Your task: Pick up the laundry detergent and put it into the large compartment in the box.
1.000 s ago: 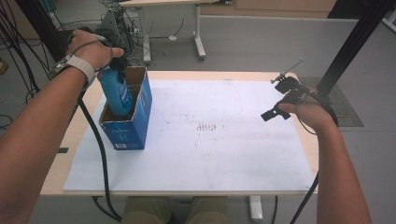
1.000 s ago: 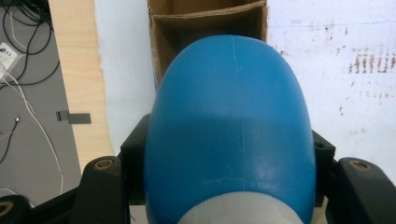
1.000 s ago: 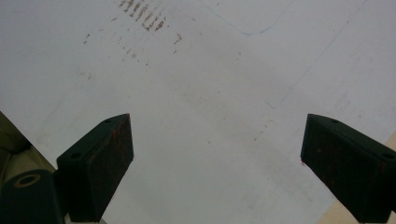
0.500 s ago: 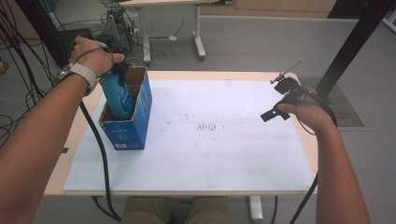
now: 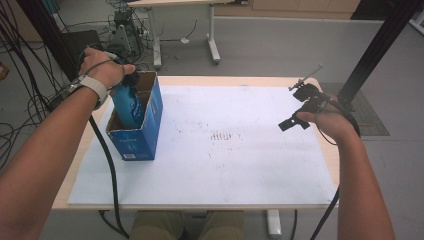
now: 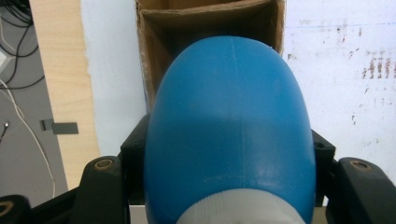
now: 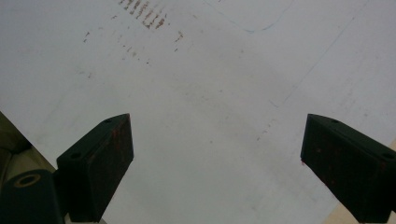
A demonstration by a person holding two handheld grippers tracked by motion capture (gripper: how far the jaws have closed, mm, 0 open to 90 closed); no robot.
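L gripper [image 5: 131, 80] clamps bottle [image 6: 229, 126], box [image 6: 161, 51] just ahead; R gripper [image 7: 217, 163] jaws wide apart, empty. Risk: bottle snags box rim, tips it.

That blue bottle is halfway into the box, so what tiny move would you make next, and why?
Probably lower it straight down a little more. The left gripper is shut on the blue bottle, whose lower part sits inside the open cardboard box while its top stands above the rim. The right gripper hangs open, apart.
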